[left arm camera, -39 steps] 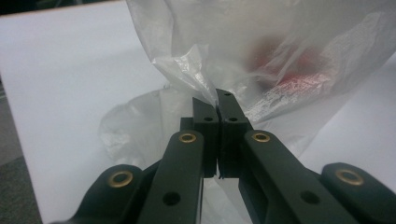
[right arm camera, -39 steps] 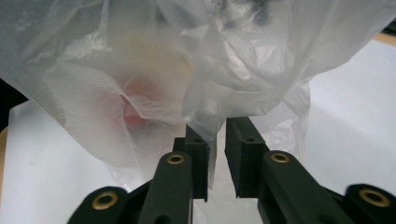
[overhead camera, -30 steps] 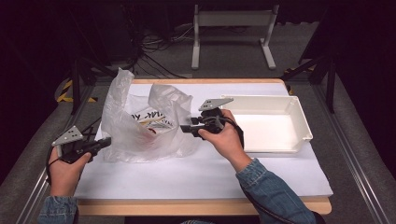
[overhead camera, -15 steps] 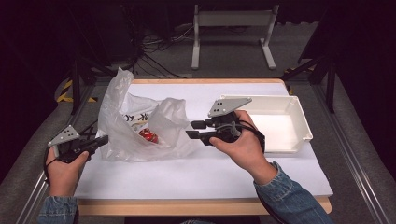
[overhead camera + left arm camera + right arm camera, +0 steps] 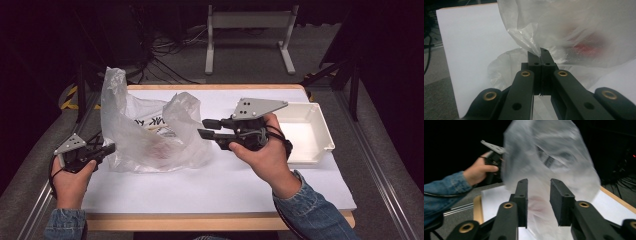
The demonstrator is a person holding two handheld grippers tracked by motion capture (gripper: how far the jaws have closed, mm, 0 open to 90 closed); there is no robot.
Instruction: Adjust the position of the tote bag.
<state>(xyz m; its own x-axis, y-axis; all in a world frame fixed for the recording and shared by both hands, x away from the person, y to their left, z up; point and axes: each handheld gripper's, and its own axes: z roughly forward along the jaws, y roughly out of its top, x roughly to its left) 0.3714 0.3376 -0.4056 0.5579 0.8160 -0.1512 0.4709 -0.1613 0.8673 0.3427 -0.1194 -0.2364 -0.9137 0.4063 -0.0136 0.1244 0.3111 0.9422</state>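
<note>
Two tools are sharing this job: my left tool [image 5: 102,150] is pinching the edge of the crinkled translucent plastic bag [image 5: 150,130] tight between fully closed jaws, anchoring it on the white-covered surface [image 5: 215,175] so it cannot slide. My right tool [image 5: 209,128] is hovering just off the bag's right side, jaws narrowing with nothing between them. Something red [image 5: 589,42] is showing dimly inside the bag. A shallow white rectangular tray [image 5: 310,132] is waiting to the right.

Lab/studio: dark curtained room, floor cables [image 5: 170,47], paper-covered table [image 5: 220,182] w/ alu rails.
</note>
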